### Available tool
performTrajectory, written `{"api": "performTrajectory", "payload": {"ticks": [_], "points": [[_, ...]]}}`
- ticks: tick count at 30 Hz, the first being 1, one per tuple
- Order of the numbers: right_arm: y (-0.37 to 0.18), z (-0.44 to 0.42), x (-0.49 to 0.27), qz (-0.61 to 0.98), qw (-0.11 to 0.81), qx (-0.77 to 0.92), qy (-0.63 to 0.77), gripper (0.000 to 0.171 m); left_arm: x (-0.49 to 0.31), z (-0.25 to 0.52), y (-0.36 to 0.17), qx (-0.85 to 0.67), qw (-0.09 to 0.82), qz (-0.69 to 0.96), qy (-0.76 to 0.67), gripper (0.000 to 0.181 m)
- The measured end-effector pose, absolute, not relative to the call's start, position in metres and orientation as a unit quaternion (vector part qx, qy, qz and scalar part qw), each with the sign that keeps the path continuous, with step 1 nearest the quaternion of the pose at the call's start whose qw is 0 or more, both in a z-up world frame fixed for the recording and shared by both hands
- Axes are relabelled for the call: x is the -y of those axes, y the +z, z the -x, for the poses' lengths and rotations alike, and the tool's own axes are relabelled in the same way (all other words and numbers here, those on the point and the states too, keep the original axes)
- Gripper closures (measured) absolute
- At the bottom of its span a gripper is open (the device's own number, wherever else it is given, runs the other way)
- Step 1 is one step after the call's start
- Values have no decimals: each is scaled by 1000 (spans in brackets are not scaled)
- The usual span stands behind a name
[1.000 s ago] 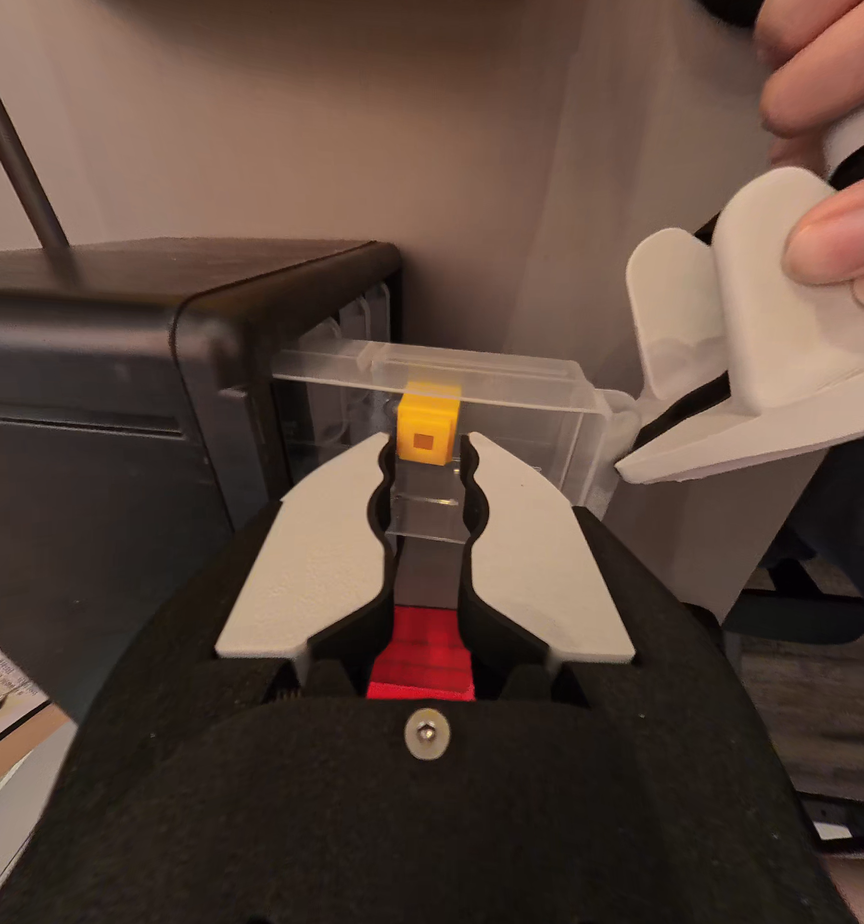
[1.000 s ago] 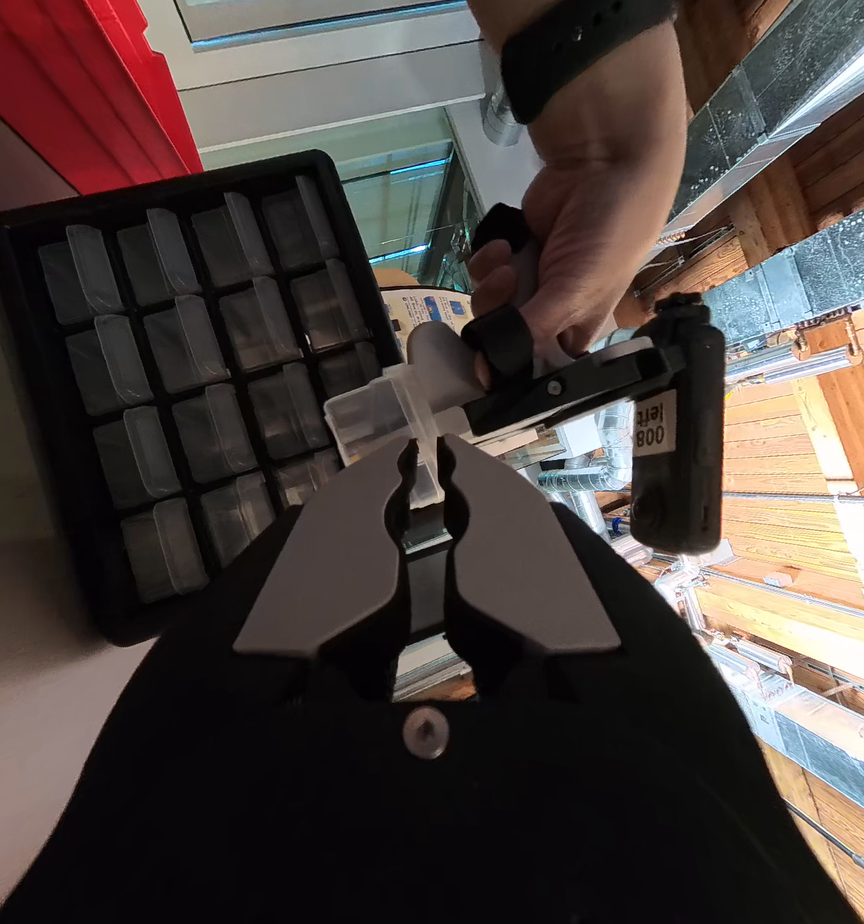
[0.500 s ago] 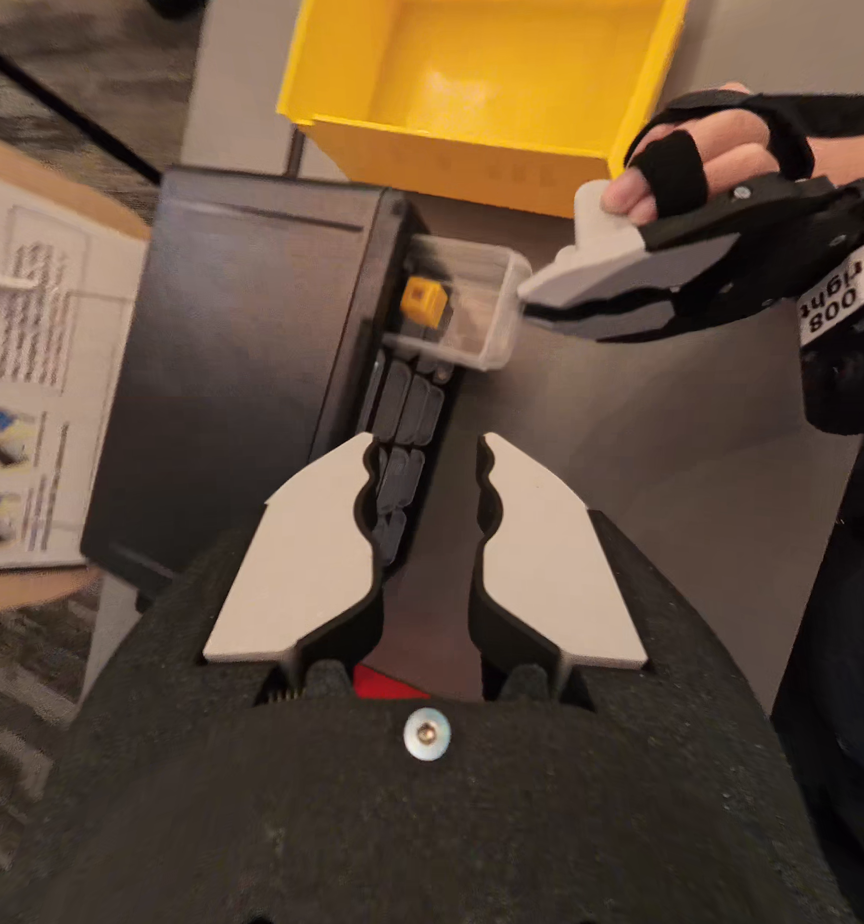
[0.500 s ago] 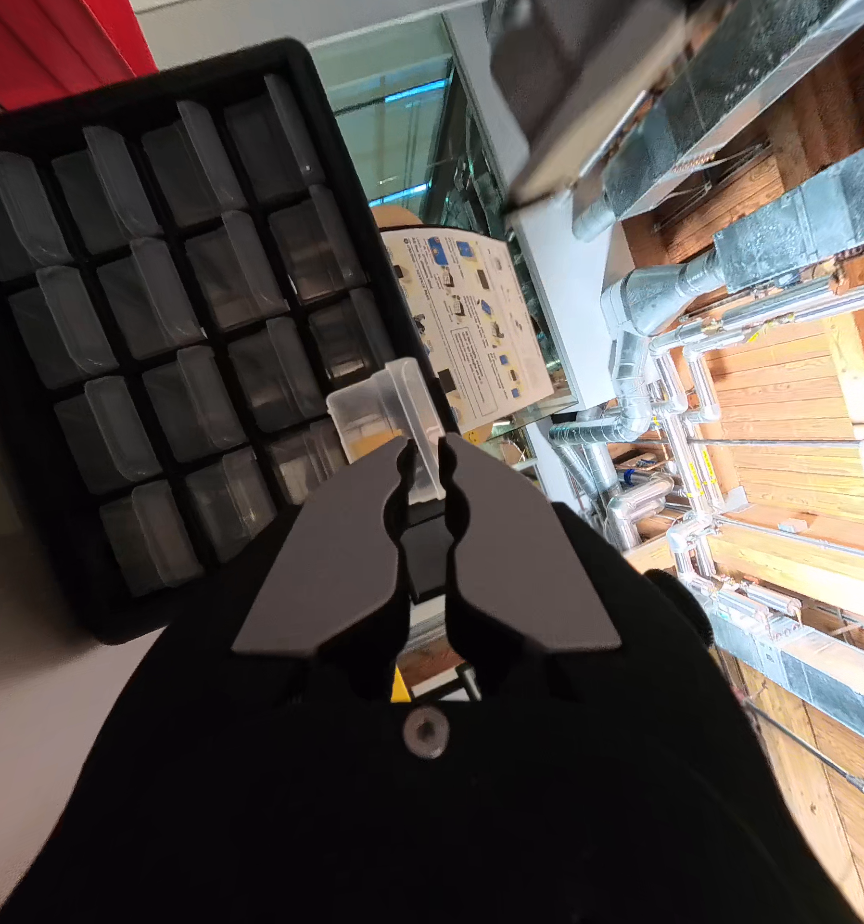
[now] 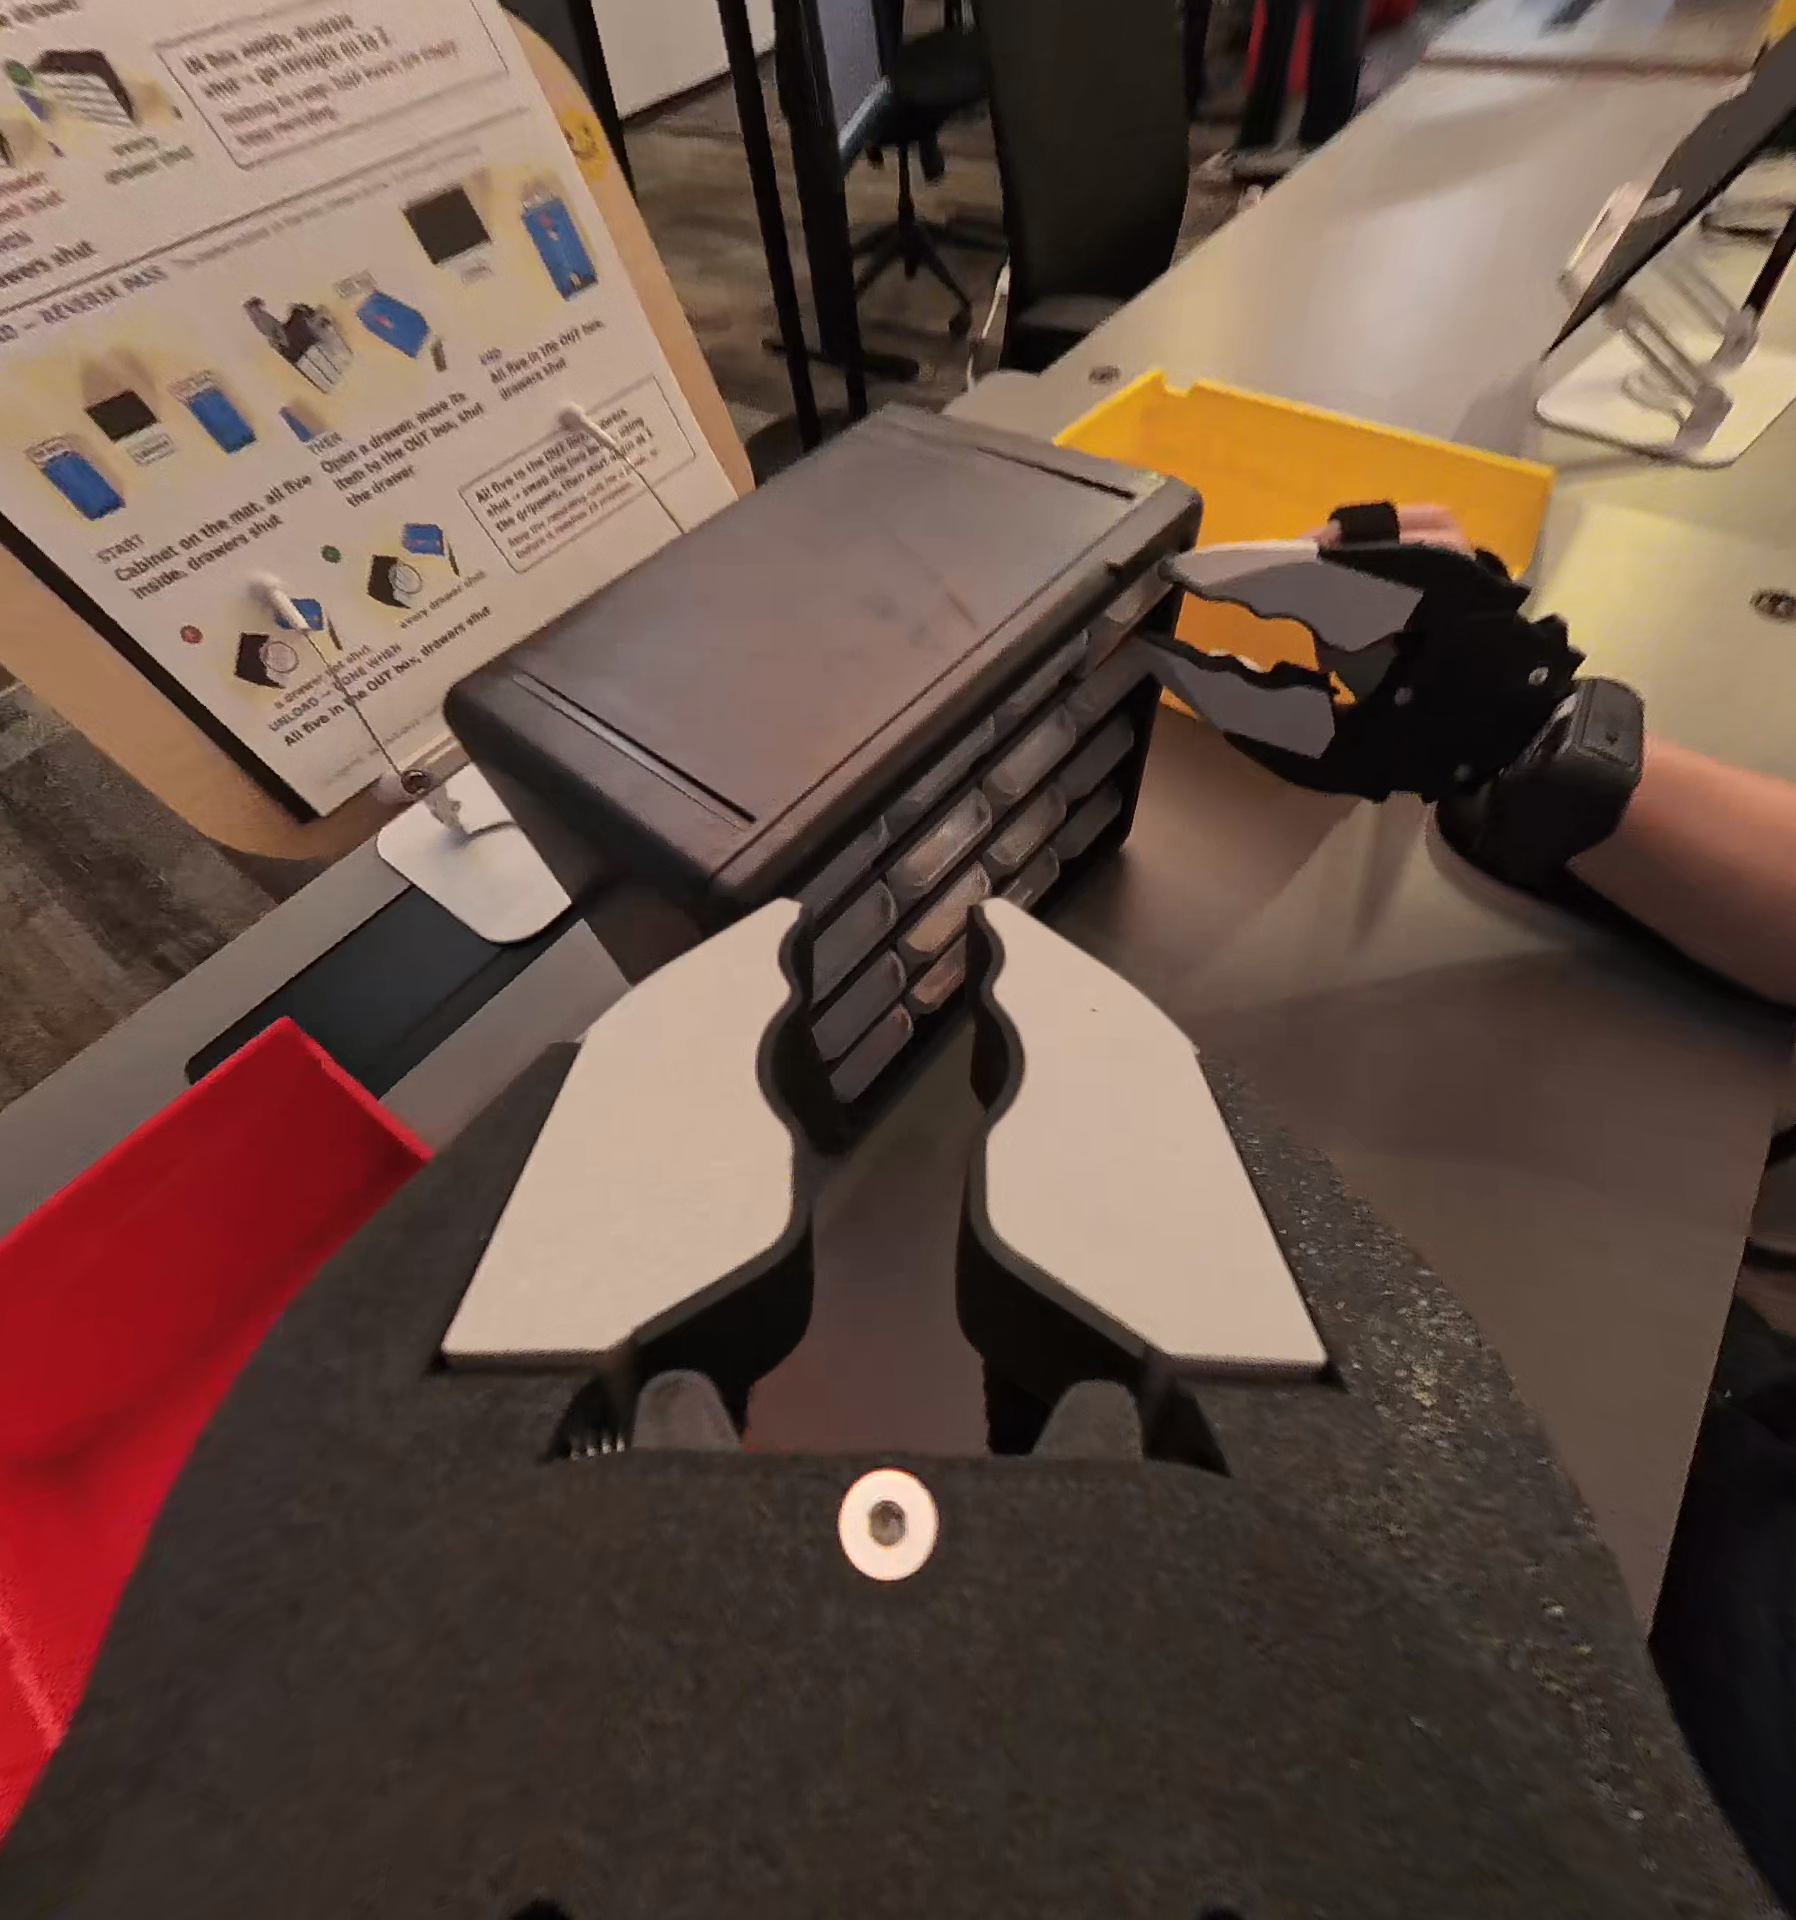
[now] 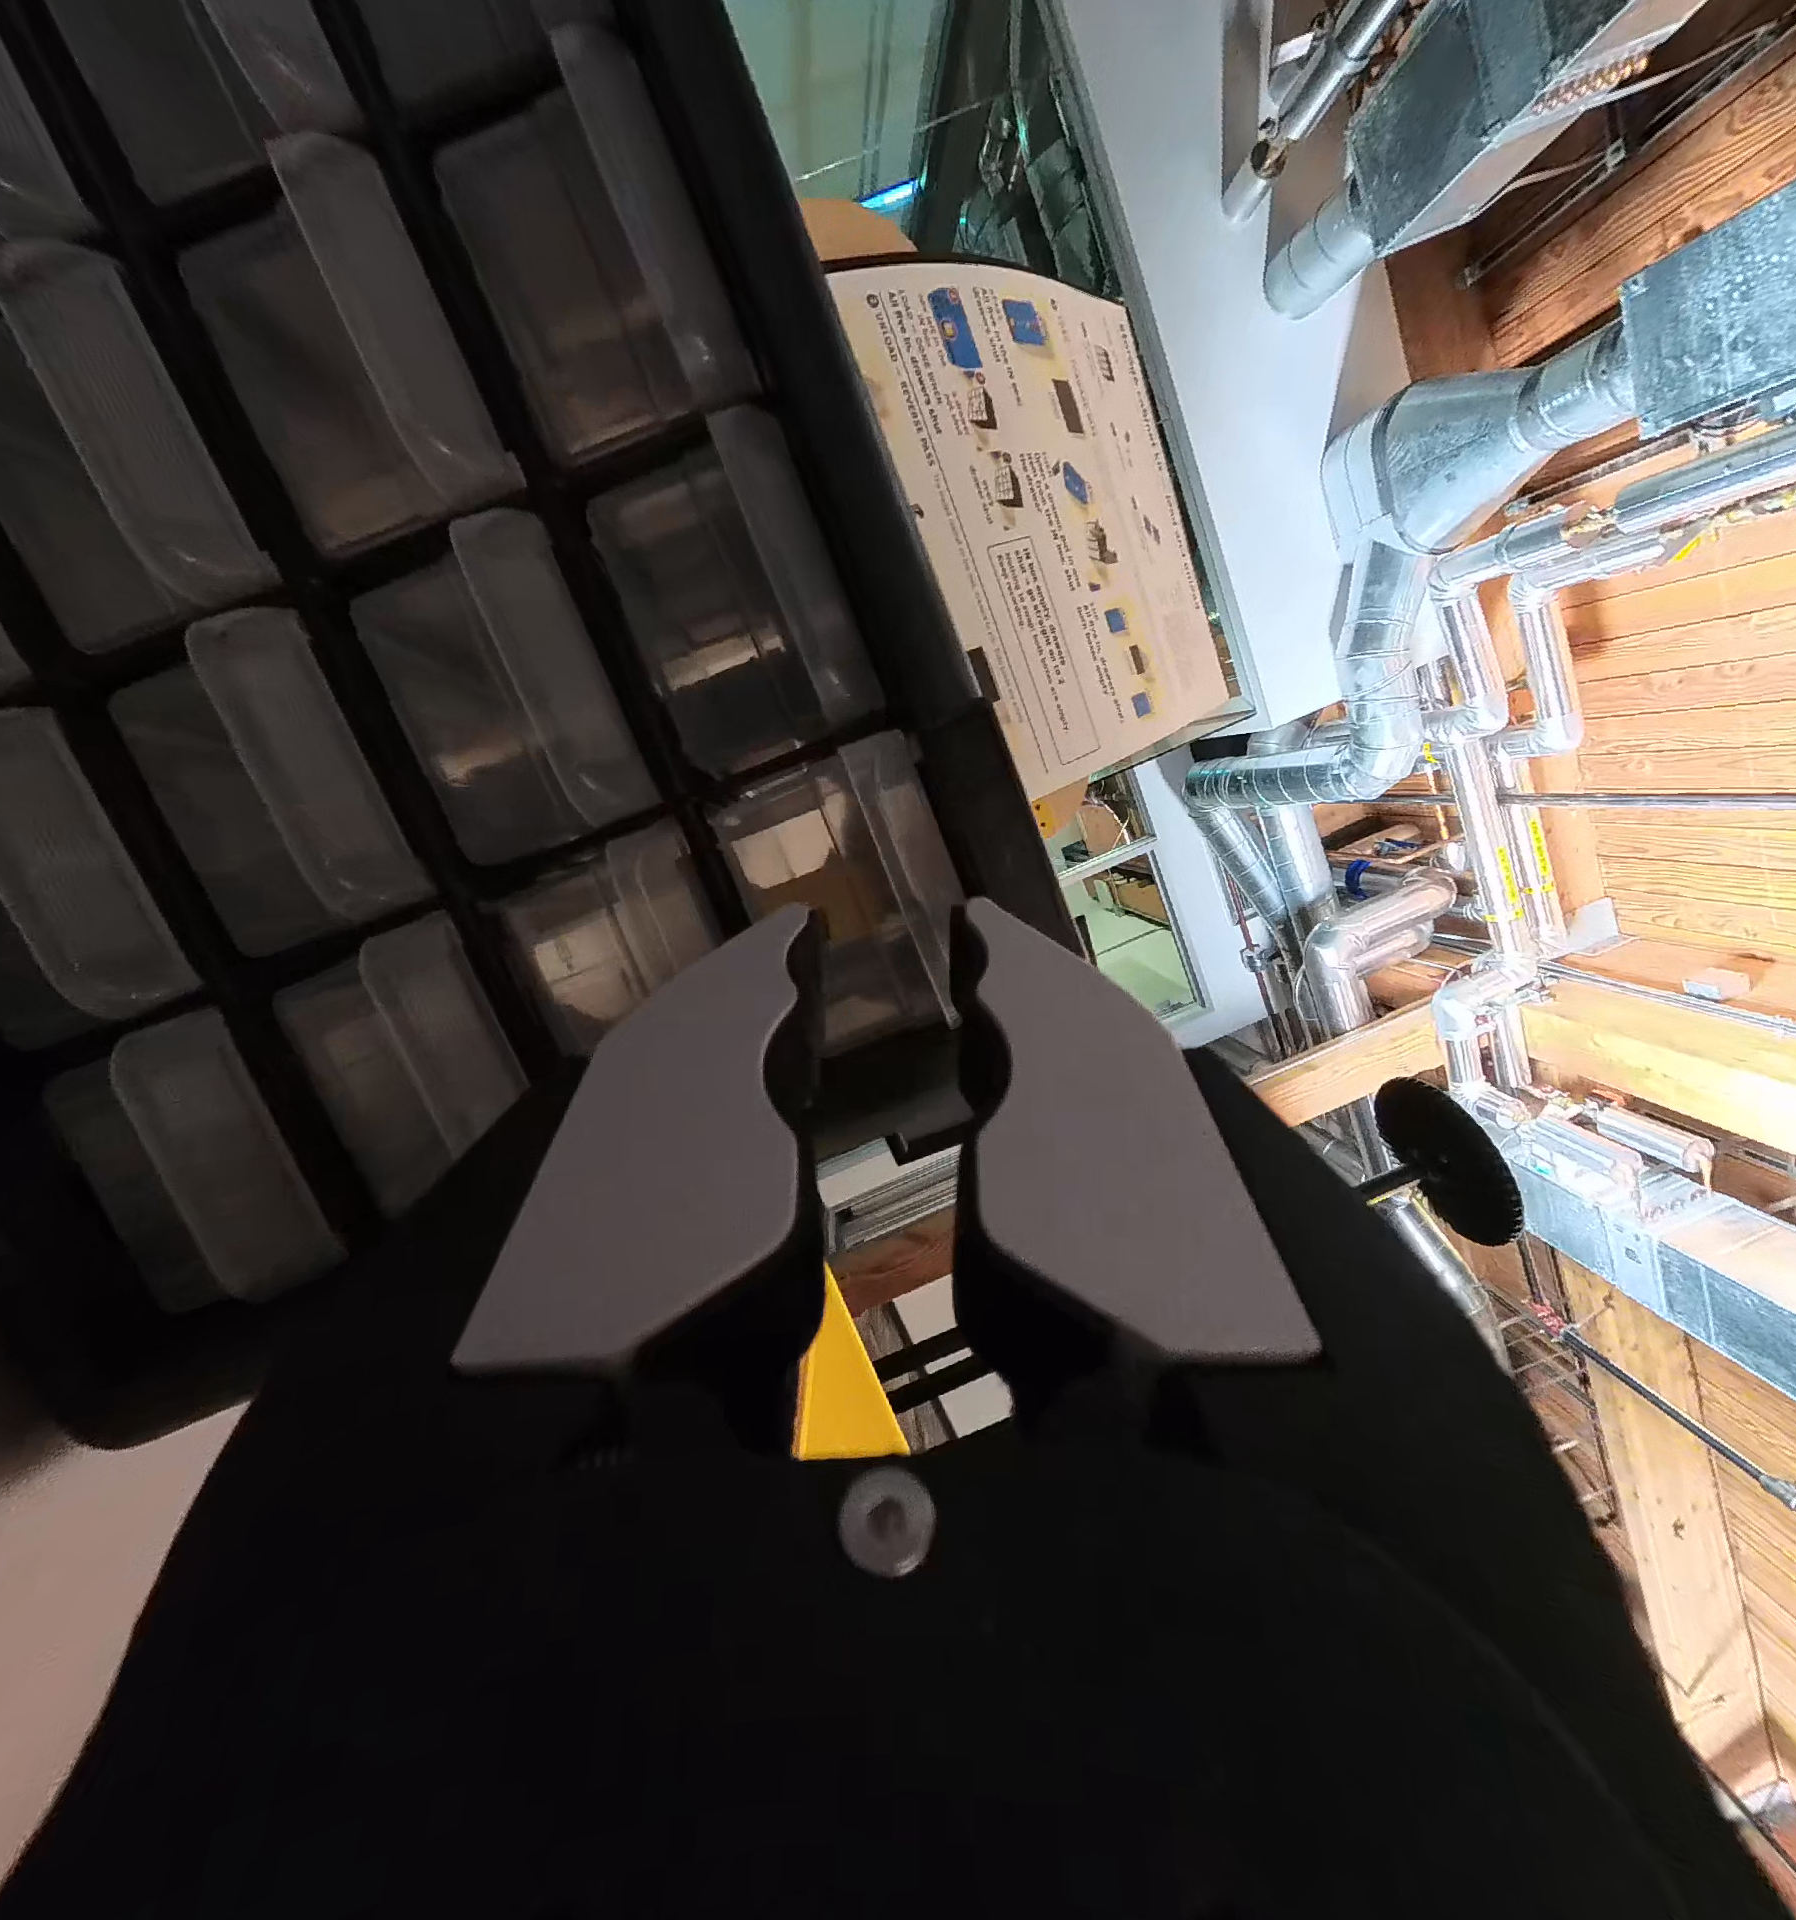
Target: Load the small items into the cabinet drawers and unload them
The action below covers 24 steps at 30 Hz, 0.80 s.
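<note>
The black cabinet [image 5: 832, 623] with clear drawers stands on the dark mat. My left gripper [image 5: 889, 914] is open and empty, held above and in front of the cabinet's near corner. My right gripper [image 6: 889, 920] is open; the handle tab of the top corner drawer [image 6: 832, 883] stands between its fingers without being pressed. That drawer sits pushed in, and a brownish-yellow shape shows through its front. In the left wrist view the right gripper [image 5: 1164, 608] is at the cabinet's far top corner with its fingers apart.
A yellow bin [image 5: 1289, 457] stands behind the cabinet and a red bin [image 5: 146, 1247] at the near left. An instruction board [image 5: 302, 312] on a stand is to the left. A tablet stand [image 5: 1683, 343] is at the far right. The person's forearm [image 5: 1704, 790] lies on the right. My right fingertips sit around 25 centimeters from my left ones.
The right gripper pushed the drawer with the yellow cube back into the cabinet and opened off its handle. The left gripper drew back and up from the drawer, still open.
</note>
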State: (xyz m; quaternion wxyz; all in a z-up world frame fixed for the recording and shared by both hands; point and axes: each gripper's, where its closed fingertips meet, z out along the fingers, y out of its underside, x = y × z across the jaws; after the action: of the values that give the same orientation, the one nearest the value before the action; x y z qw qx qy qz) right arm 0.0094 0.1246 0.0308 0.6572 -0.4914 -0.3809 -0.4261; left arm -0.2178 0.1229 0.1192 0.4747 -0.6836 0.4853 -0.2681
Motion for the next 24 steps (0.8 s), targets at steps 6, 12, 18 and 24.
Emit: {"api": "performTrajectory", "payload": {"ticks": [6,12,18,24], "points": [[30,-3,-114,483,665,384,-420,143,-135,234,118,-470,483,688,-269,155],[-8,11,-115,475,625,440,-435,152,-159,278,116,-412,505,724,-227,155],[-7,-8,-135,498,613,401,-465,159,-182,319,107,-352,505,762,-201,155],[-6,4,-113,472,620,422,-463,160,-195,341,93,-327,491,788,-175,155]]}}
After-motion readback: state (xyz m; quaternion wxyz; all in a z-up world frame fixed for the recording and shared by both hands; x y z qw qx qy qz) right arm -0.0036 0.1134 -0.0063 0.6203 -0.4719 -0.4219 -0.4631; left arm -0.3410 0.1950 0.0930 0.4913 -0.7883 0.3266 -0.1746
